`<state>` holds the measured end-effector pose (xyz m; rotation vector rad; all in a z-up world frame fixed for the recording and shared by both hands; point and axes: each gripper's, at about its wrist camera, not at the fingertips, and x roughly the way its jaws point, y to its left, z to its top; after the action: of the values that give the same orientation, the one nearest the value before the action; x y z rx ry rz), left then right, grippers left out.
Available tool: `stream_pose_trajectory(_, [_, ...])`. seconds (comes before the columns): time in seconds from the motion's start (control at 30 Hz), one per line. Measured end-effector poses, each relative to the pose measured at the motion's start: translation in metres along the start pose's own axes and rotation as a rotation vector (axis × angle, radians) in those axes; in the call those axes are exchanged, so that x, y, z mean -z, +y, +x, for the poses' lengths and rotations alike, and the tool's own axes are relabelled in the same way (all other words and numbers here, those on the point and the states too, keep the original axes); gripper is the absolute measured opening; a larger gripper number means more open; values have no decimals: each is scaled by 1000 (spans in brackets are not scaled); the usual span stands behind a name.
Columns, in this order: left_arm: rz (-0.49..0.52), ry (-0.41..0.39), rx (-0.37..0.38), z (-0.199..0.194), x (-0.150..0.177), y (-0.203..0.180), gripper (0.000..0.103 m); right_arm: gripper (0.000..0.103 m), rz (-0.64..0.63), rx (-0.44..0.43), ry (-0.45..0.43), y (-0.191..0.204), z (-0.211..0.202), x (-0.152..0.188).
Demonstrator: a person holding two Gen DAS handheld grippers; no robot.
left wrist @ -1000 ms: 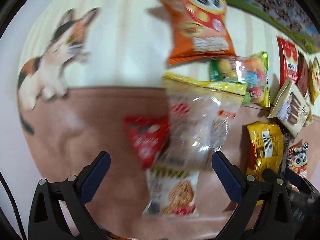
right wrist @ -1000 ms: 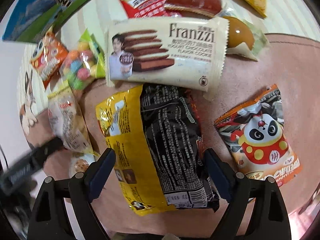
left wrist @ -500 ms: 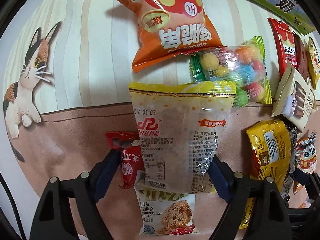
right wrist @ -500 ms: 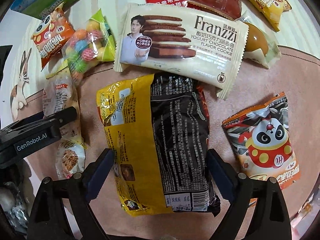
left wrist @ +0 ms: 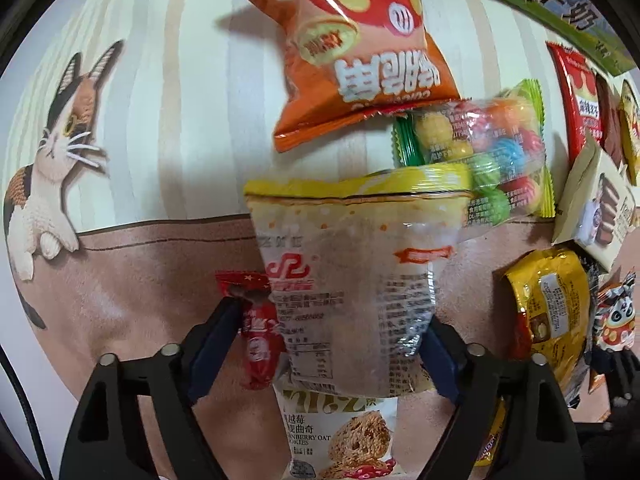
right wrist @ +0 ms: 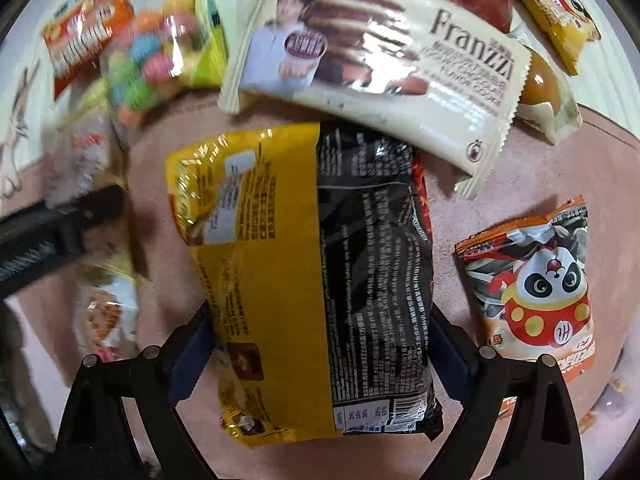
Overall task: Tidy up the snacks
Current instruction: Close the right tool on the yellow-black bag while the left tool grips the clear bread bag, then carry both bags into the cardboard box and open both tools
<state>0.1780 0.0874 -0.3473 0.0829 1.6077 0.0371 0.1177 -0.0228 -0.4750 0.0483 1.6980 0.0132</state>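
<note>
Now, left wrist: left tongs [left wrist: 332, 344] clenched on clear bag [left wrist: 356, 280] and red candy [left wrist: 256, 332], above the tabletop [left wrist: 132, 280].
Right wrist: right tongs [right wrist: 320, 344] grasped yellow bag [right wrist: 304, 280].
Risk: candy could slip out, barely pinched.

Left wrist view: clear snack bag [left wrist: 352, 292] between the fingers [left wrist: 216, 332], overlapping the oat cookie pack [left wrist: 340, 436] nearer the camera. Small candy [left wrist: 256, 332] just left of it, candy ball bag [left wrist: 484, 152] behind-right, panda chip bag [left wrist: 360, 44] farthest back.
</note>
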Motion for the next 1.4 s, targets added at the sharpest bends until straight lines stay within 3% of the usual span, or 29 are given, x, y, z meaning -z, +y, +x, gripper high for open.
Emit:
stream_pose_trajectory(0.1, [-19,-12,28,-8,3,6,71,88,9,30,-11,10,7,-1])
stream_pose_trajectory(0.33, [-29,-34,87,-30,5,16,50,88,78,-40,-13,18,15,0])
stream_pose_trajectory(0.47, [-39,-8,131,-28,0,26,52,88,106,-90,-23,20,14,0])
stream_pose_trajectory(0.53, [-66,28,142,-14,-7,37,76,88,115,-101,-31,23,15,-2])
stream_pose_trajectory(0.63, [-116,81,202,14,-20,51,89,88,134,-120,-31,28,21,-8])
stream_pose_trajectory(0.77, [-157,78,233,25,-29,59,87,88,149,-123,-30,30,27,-21])
stream_pose_trajectory(0.83, [-172,49,234,16,-26,60,76,88,151,-116,-35,31,29,-26])
stream_pose_trajectory(1.03, [-147,-19,214,-20,-12,62,69,88,173,-122,-71,29,32,-20])
stream_pose_trajectory(1.1, [-139,-32,205,-30,-10,61,68,88,180,-139,-86,20,19,-7])
stream_pose_trajectory(1.3, [-133,-54,244,-71,-16,60,67,88,191,-230,-122,11,-5,-20])
stream_pose_trajectory(1.4, [-147,-82,276,-97,-15,66,67,88,176,-283,-143,12,-36,-28])
